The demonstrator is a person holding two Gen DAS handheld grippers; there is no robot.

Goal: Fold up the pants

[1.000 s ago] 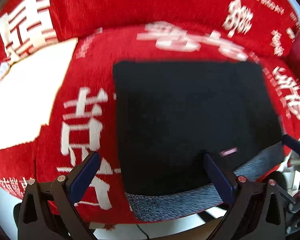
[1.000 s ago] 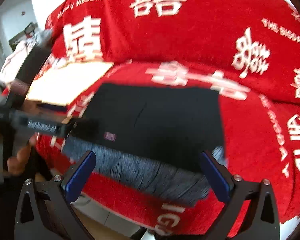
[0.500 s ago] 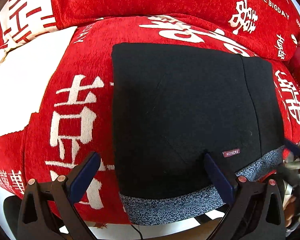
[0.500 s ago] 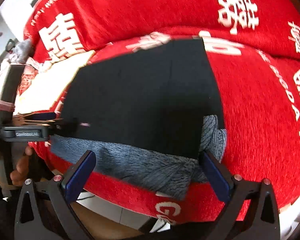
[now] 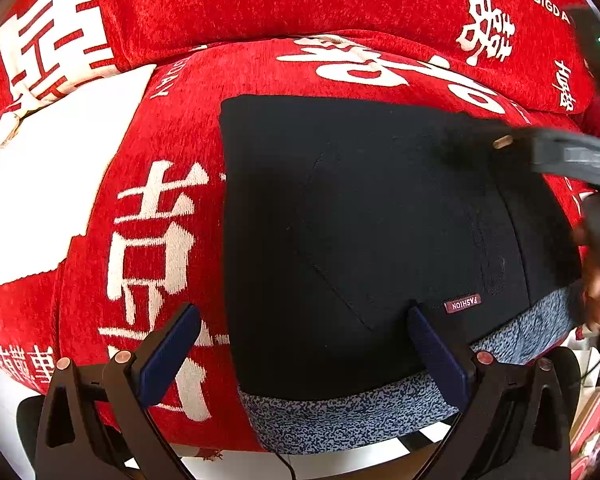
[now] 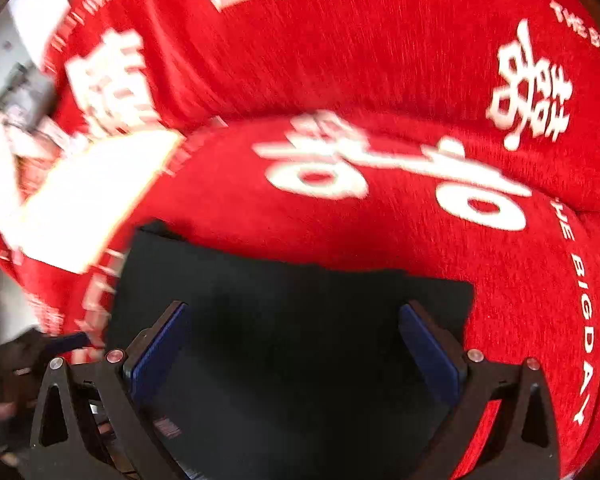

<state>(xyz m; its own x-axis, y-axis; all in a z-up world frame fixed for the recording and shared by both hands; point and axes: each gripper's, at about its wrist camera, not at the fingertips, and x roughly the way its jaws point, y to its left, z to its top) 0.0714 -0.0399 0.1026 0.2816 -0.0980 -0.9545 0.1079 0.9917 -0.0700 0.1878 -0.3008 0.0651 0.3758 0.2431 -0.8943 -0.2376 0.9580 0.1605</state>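
The black pants (image 5: 360, 232) lie folded into a flat rectangle on the red sofa seat, grey speckled waistband (image 5: 340, 420) at the near edge and a small "FASHION" tag (image 5: 462, 304) near it. My left gripper (image 5: 300, 340) hovers open over the pants' near left corner, holding nothing. The right gripper's body (image 5: 560, 156) reaches in over the pants' far right part, with a hand (image 5: 596, 280) at the right edge. In the right wrist view my right gripper (image 6: 296, 344) is open just above the black pants (image 6: 292, 320); that view is motion-blurred.
The sofa cover (image 5: 148, 240) is red with white characters, and a back cushion (image 5: 300, 0) rises behind the seat. A white sheet (image 5: 52, 184) lies on the seat to the left of the pants. Floor shows below the sofa's front edge.
My right gripper has swept forward and up over the pants toward their far edge, so the waistband has left its view. The left gripper has barely moved.
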